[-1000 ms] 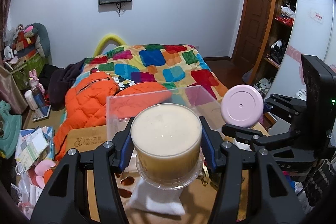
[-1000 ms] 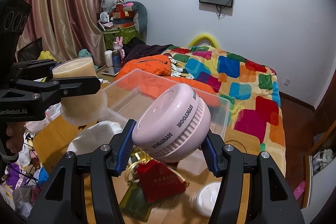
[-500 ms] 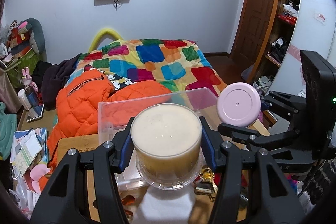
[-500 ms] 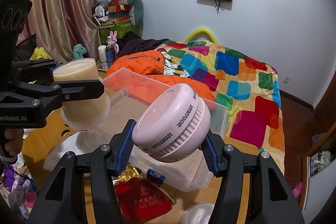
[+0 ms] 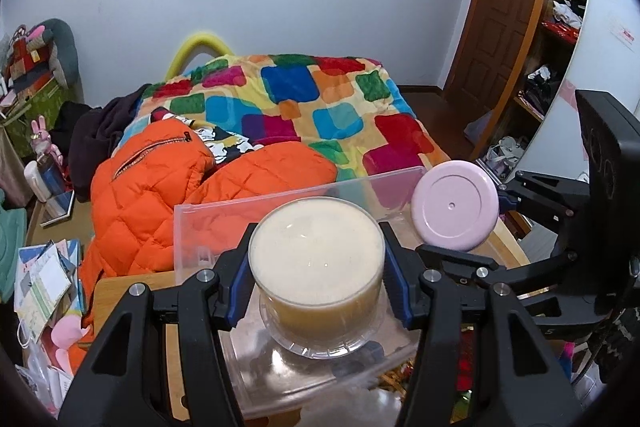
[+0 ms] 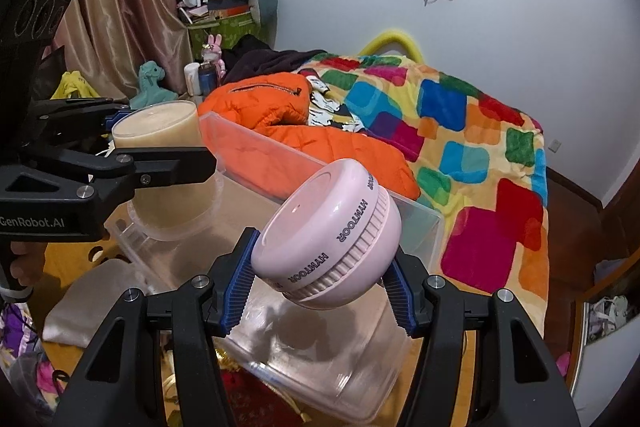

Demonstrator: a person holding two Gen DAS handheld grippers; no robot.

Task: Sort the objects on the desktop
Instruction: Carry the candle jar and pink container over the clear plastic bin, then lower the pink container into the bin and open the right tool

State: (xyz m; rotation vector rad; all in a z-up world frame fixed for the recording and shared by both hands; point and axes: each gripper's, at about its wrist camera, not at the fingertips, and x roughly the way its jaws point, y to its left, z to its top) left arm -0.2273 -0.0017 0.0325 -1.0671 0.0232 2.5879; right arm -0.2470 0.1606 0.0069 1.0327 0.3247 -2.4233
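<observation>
My left gripper [image 5: 316, 287] is shut on a clear round jar of cream-coloured filling [image 5: 316, 267], held upright above the clear plastic bin [image 5: 224, 215]. The jar also shows in the right wrist view [image 6: 160, 155]. My right gripper [image 6: 320, 279] is shut on a pink round HYMTOOR device [image 6: 328, 239], tilted, over the bin's right end [image 6: 432, 227]. The pink device shows in the left wrist view [image 5: 456, 207], right of the jar. The bin looks empty inside.
The bin sits on a wooden desk [image 5: 120, 287]. A white cloth pouch [image 6: 92, 299] and a red pouch [image 6: 256, 399] lie on the desk in front of the bin. Behind is a bed with an orange jacket [image 5: 168, 195].
Both grippers have moved forward with their objects, from over the desk clutter to above the bin. The bin now lies directly beneath both.
</observation>
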